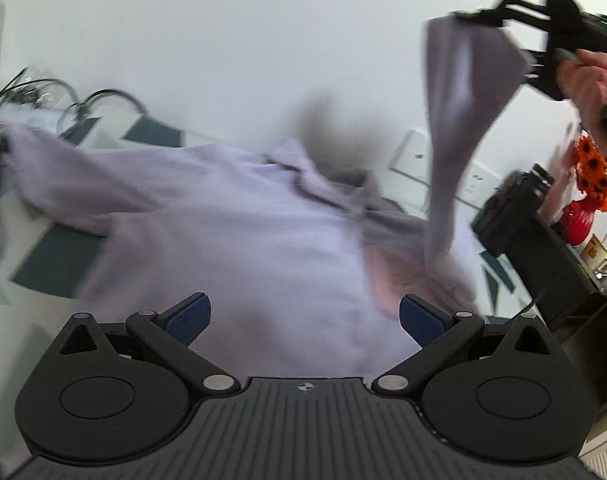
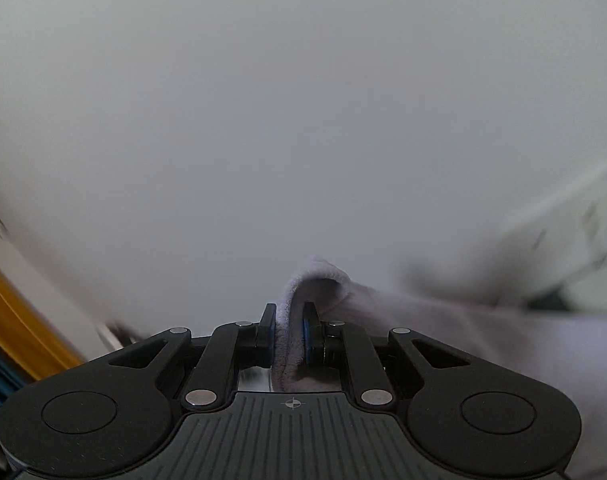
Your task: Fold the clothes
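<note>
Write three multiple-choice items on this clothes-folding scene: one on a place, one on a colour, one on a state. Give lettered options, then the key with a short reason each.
1. Where do the orange flowers in the red vase stand in the left wrist view?
A. at the right edge
B. at the left edge
C. in the bottom centre

2. What colour is the soft long-sleeved garment spread on the table?
A. bright yellow
B. pale lilac
C. dark green

3. How does the right gripper stand?
A. wide open, nothing in it
B. shut on a fold of the garment
C. shut on a cable

Key: 1 A, the flowers sit beside the raised hand at the right edge. 2 B, the fabric reads pale lilac in both views. 3 B, lilac cloth is pinched between its pads, while the left gripper is open above the cloth.
</note>
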Motion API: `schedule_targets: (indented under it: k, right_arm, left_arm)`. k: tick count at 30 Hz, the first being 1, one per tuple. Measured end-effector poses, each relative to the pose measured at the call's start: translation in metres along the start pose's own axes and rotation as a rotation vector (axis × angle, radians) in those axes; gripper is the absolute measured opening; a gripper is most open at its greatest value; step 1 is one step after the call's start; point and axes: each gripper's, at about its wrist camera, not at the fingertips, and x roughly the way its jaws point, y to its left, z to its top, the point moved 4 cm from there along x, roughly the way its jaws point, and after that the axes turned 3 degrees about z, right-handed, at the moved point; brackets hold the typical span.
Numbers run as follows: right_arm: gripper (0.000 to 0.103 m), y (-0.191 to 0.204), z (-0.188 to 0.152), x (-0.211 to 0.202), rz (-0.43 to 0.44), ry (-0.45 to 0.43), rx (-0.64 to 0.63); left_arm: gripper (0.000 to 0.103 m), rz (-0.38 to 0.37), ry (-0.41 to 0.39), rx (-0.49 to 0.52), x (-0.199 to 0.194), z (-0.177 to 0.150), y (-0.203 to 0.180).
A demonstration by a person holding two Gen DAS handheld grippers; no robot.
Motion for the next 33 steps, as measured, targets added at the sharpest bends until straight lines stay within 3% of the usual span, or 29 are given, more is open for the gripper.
schedule_targets:
  k: [6, 8, 9, 10, 12, 14, 16, 20, 25, 28, 30, 33]
  right_arm:
    - [0.016, 0.009, -0.084, 0.155, -0.11, 0.241, -0.023]
    - [0.029, 0.011, -0.113, 0.184, -0.162, 0.302, -0.051]
    - [0.043, 0.012, -0.126, 0.191, -0.197, 0.326, -0.062]
    - [0.05, 0.013, -0.133, 0.193, -0.227, 0.337, -0.056]
    - [0.052, 0.011, -0.128, 0.179, -0.215, 0.28, -0.021]
    - [0.062, 0.003, -0.118, 0.158, -0.211, 0.212, 0.023]
    - [0.063, -0.014, -0.106, 0.128, -0.223, 0.137, 0.078]
    - [0.063, -0.069, -0.095, 0.029, -0.269, -0.029, 0.24]
    - [0.065, -0.145, -0.134, -0.092, -0.345, -0.238, 0.482]
    - [0.065, -0.181, -0.166, -0.125, -0.323, -0.305, 0.63]
    - [0.065, -0.197, -0.183, -0.128, -0.287, -0.307, 0.699]
    - [0.064, -0.21, -0.201, -0.123, -0.319, -0.301, 0.749]
  left_arm:
    - [0.103, -0.026, 0.036, 0.015, -0.007, 0.011, 0.067]
    - [0.103, -0.041, 0.061, 0.02, 0.0, 0.019, 0.082]
    - [0.103, -0.051, 0.075, 0.02, 0.005, 0.023, 0.087]
    - [0.103, -0.066, 0.089, 0.017, 0.01, 0.028, 0.092]
    - [0.103, -0.103, 0.108, 0.005, 0.019, 0.036, 0.101]
    - [0.103, -0.134, 0.124, -0.007, 0.033, 0.045, 0.106]
    - [0.103, -0.151, 0.146, -0.027, 0.048, 0.054, 0.109]
    - [0.103, -0.209, 0.202, -0.111, 0.079, 0.069, 0.108]
    - [0.103, -0.323, 0.3, -0.265, 0.119, 0.075, 0.098]
    - [0.103, -0.288, 0.317, -0.368, 0.14, 0.076, 0.104]
    - [0.102, -0.261, 0.322, -0.462, 0.151, 0.075, 0.113]
    - [0.102, -0.228, 0.294, -0.53, 0.154, 0.074, 0.124]
